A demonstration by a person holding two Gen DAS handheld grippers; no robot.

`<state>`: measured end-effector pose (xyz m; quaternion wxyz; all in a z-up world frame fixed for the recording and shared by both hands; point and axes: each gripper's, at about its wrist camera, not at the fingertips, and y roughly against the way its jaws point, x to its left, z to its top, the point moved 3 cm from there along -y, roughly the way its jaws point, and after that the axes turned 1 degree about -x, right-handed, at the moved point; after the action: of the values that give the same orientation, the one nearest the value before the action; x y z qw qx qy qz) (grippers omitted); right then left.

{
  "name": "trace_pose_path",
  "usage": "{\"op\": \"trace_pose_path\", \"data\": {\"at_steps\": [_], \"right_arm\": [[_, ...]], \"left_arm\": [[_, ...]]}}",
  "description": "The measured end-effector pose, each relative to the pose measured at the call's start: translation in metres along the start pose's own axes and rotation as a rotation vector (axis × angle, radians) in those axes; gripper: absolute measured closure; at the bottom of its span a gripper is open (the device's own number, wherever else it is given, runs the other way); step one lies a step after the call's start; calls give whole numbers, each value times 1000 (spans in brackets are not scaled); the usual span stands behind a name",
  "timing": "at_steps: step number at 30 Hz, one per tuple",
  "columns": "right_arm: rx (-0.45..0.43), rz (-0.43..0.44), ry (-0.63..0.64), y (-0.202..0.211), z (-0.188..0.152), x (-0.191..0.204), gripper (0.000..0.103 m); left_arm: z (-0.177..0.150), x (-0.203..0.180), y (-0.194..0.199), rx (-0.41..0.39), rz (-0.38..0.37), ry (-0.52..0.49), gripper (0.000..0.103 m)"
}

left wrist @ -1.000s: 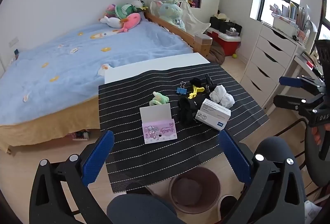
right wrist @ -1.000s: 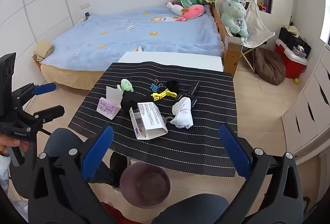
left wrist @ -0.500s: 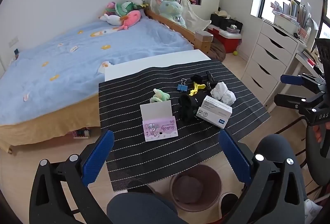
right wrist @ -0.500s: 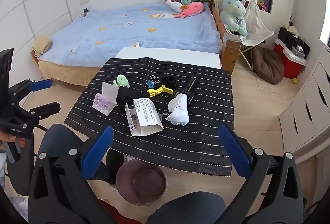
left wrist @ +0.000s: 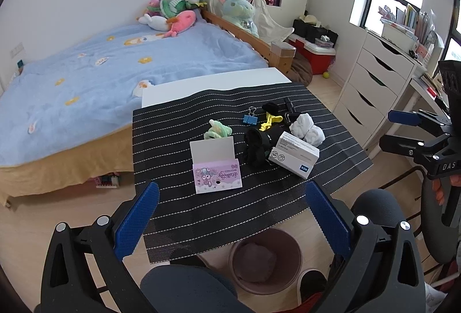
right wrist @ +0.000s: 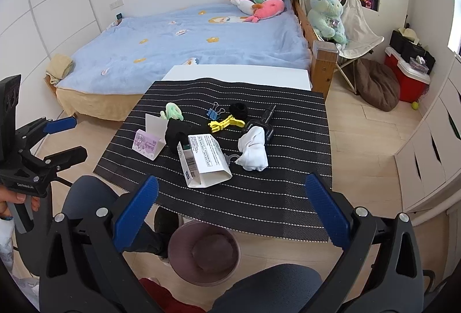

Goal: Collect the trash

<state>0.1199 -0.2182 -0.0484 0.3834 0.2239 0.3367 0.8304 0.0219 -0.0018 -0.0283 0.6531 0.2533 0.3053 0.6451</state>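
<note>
Grippers lower; crumpled white tissue (right wrist: 253, 150).

Counter (right wrist: 288, 206), black white-striped mat: near edge strip bare, open to a hand-held gripper from the front; right side bare too. Centre blocked by a cluster: white printed cardboard box (right wrist: 206, 161), crumpled white cloth (right wrist: 253, 148), black fabric bundle (right wrist: 177, 133), pink open card box (right wrist: 149, 140). Far white edge bare. Round brown plastic bin (right wrist: 203, 251) stands on the floor below the near edge.
</note>
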Motion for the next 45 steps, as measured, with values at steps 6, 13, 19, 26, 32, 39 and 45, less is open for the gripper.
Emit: {"op": "trace_pose_path", "data": {"at_steps": [6, 13, 19, 26, 32, 39, 45], "right_arm": [[8, -10, 1, -2, -4, 0, 3], [7, -13, -5, -2, -4, -2, 3], [3, -12, -6, -2, -3, -2, 3], [1, -8, 0, -2, -2, 0, 3], [3, -10, 2, -3, -2, 1, 3], [9, -9, 3, -5, -3, 1, 3], [16, -6, 7, -9, -5, 2, 3]], "left_arm": [[1, 1, -1, -10, 25, -5, 5], [0, -2, -3, -17, 38, -30, 5], [-1, -2, -3, -15, 37, -19, 5], [-1, -1, -3, -18, 41, -9, 5], [-1, 0, -3, -19, 40, -6, 5], [-1, 1, -5, -13, 37, -5, 5], [-1, 1, -8, -8, 38, -4, 5]]}}
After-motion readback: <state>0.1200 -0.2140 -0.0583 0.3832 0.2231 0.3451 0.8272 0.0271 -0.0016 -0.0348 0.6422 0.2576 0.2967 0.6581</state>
